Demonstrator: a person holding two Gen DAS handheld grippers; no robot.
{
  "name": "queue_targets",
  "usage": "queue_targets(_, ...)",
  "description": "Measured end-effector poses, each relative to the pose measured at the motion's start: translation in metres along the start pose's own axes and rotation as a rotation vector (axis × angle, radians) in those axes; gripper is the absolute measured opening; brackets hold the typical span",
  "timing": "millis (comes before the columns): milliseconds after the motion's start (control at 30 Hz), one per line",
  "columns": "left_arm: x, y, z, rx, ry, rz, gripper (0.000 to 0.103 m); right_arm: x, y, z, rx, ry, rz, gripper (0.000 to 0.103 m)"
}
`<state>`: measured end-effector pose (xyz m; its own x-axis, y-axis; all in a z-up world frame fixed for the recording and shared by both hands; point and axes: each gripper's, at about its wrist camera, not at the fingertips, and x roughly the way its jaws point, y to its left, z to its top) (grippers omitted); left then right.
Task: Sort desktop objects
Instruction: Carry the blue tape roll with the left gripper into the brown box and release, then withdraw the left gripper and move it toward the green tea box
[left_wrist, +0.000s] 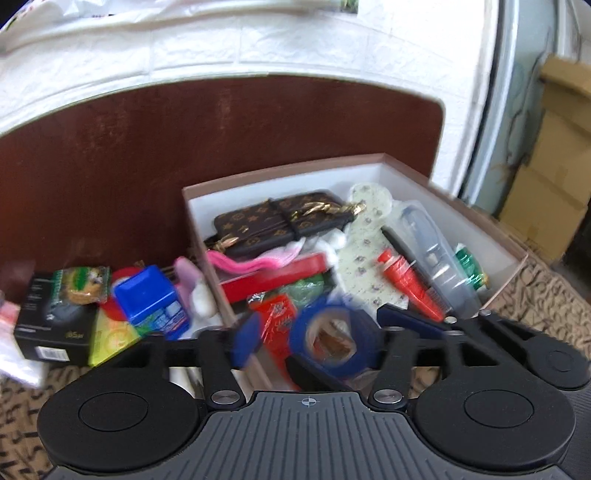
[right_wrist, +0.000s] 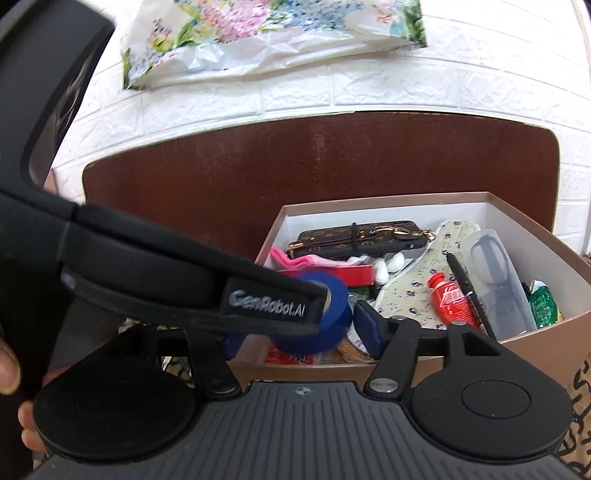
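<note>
A blue tape roll hangs blurred over the near corner of the brown box, between the blue pads of my left gripper. The jaws stand wide and the left pad is clear of the roll. In the right wrist view the tape roll sits beside the left gripper's finger, which crosses the picture. My right gripper is open just behind the roll, its right pad apart from it. The box holds a monogram wallet, a red tube, a floral insole and a clear case.
Left of the box lie a blue carton, a black carton and a snack packet. A brown board stands behind, against a white brick wall. Cardboard boxes are at the far right. A hand shows at the left edge.
</note>
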<state>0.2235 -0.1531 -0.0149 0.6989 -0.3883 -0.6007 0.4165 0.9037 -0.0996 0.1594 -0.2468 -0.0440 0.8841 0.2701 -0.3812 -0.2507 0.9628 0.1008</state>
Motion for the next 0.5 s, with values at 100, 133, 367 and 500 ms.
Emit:
queue_targets(100, -0.008, -0.002, -0.001, -0.019, -0.038, 0.009, 0.103, 0.000, -0.001, -0.001, -0.005, 0.001, -0.020, 0.076)
queue_targets(133, -0.012, -0.002, -0.003, -0.023, -0.066, 0.033, 0.103, 0.000, -0.002, -0.002, -0.006, 0.004, -0.027, 0.079)
queue_targets(367, -0.019, 0.002, -0.008, -0.021, -0.096, 0.058, 0.103, -0.002, 0.000, -0.007, -0.004, -0.009, -0.067, 0.097)
queue_targets(500, -0.021, 0.004, -0.011, -0.031, -0.090, 0.058, 0.103, -0.002, 0.000, -0.008, -0.012, -0.019, -0.099, 0.102)
